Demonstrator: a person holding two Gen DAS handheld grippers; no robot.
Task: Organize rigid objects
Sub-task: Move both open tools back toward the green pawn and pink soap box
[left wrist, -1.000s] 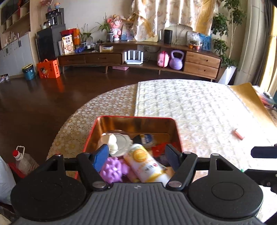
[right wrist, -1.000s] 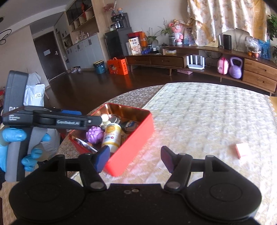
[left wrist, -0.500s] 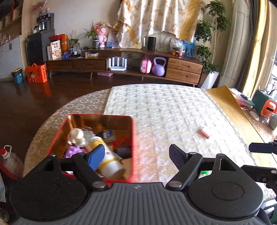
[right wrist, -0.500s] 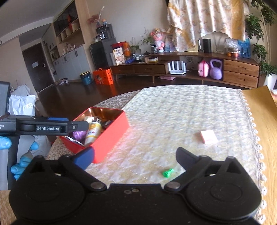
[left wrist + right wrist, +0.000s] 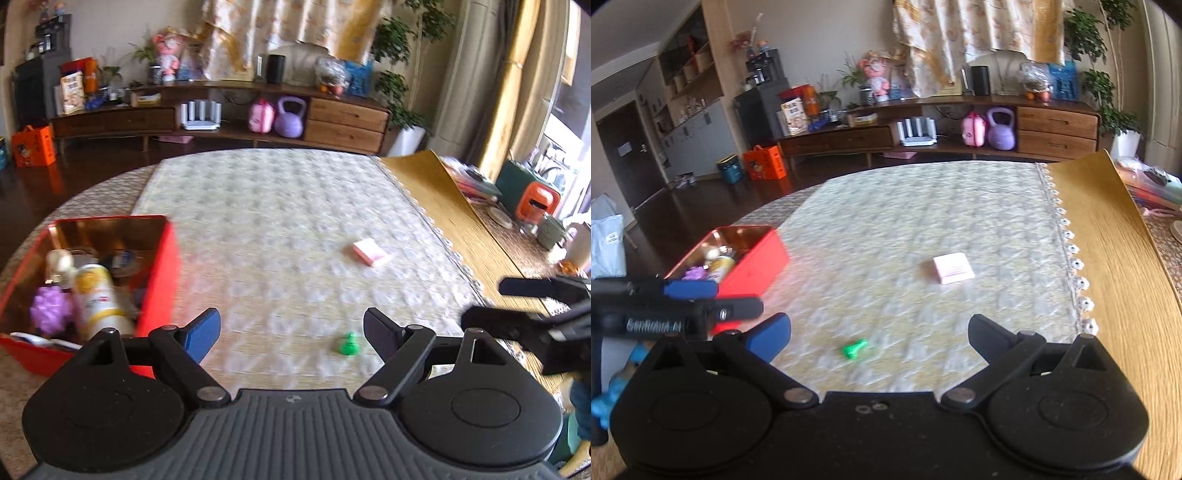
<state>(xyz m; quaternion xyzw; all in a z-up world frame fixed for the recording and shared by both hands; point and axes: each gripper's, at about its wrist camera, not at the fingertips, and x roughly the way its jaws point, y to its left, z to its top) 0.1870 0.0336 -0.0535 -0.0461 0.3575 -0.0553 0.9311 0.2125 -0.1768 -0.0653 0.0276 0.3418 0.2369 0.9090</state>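
Observation:
A red tin (image 5: 159, 280) stands at the left of the table with a yellow-white bottle (image 5: 98, 299), a purple ball (image 5: 50, 304) and other small items inside. A small green piece (image 5: 348, 344) lies on the cream tablecloth just ahead of my left gripper (image 5: 291, 321), whose jaws are opening with nothing between them. Farther out lies a pink block (image 5: 370, 252). My right gripper (image 5: 879, 325) stands open and empty, with the green piece (image 5: 854, 348) between and just beyond its fingers, the pink block (image 5: 953, 268) farther ahead and the red tin (image 5: 753, 269) to the left.
A bare wooden tabletop (image 5: 1126, 258) runs along the right past the cloth's lace edge. A hand in a blue glove (image 5: 605, 398) holds the left tool at the lower left. A long sideboard (image 5: 923, 140) stands across the room beyond dark floor.
Both grippers swung right, away from the red tin, and opened wider. The green piece and pink block have come into view ahead of them; the tin now sits off to the left.

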